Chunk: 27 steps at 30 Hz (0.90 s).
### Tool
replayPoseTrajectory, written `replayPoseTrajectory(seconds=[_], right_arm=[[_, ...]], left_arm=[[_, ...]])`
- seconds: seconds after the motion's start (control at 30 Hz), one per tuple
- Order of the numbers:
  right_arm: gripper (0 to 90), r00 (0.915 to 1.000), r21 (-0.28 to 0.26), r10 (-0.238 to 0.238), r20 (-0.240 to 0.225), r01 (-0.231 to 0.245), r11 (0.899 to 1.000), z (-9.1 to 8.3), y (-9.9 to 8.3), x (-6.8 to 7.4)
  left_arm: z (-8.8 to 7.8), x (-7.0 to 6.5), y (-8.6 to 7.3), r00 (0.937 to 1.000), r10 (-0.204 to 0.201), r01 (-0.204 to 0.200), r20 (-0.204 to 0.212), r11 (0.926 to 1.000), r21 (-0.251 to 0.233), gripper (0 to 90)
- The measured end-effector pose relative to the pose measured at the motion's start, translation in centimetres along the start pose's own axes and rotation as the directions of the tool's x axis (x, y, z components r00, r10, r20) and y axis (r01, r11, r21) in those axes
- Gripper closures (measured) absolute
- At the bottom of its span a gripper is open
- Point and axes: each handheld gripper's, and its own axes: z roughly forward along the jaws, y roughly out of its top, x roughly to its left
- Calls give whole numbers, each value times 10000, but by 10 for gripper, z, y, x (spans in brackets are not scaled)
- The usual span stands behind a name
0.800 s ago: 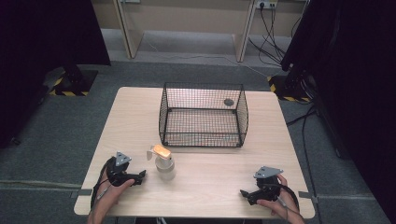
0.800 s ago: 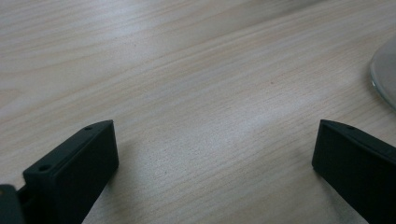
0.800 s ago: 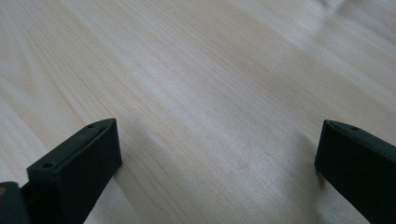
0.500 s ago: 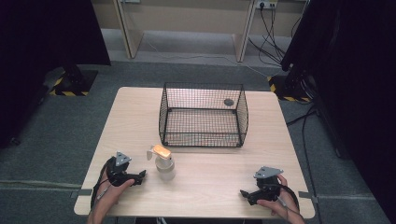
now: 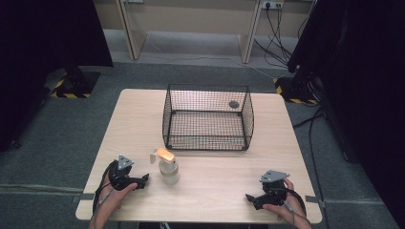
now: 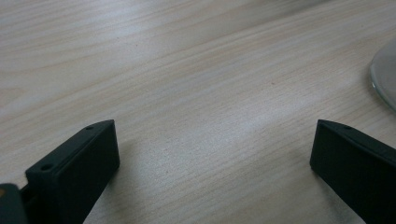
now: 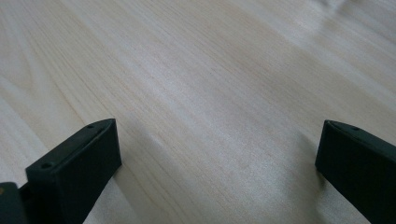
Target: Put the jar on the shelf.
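Note:
A small clear spray bottle [image 5: 167, 165] with an orange and white trigger head stands upright on the wooden table [image 5: 210, 191], in front of a black wire basket [image 5: 208, 117]. My left gripper [image 5: 142, 180] rests on the table just left of the bottle, jaws wide apart and nothing between them; the bottle's rounded base [image 6: 385, 79] shows at the right edge of the left gripper view. My right gripper [image 5: 250, 199] lies near the front right corner, open, with bare wood [image 7: 210, 116] between its jaws.
The basket stands at the table's far middle, open at the top, with a small dark round object [image 5: 234, 104] inside near its back right corner. Grey carpet surrounds the table, and cables [image 5: 282, 28] run along the floor behind.

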Motion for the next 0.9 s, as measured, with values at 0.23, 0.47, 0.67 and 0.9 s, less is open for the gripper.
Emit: replayPoseTrajectory(seconds=[0.23,0.47,0.67,0.9], right_arm=[[3,10000,2,2,-2,-2,10000,0,0,0],[3,10000,16,8,-1,-8,10000,0,0,0],[2,10000,52,-4,5,4,10000,0,1,0],[2,10000,79,10,3,-10,10000,0,1,0]], left_arm=[[-3,5,-2,9990,-212,219,390,9996,-165,17],[-16,7,3,9976,-108,130,680,9994,-320,32],[-33,0,13,9937,143,-76,1108,9981,-606,32],[-51,-5,23,9874,514,-384,1499,9954,-883,34]])
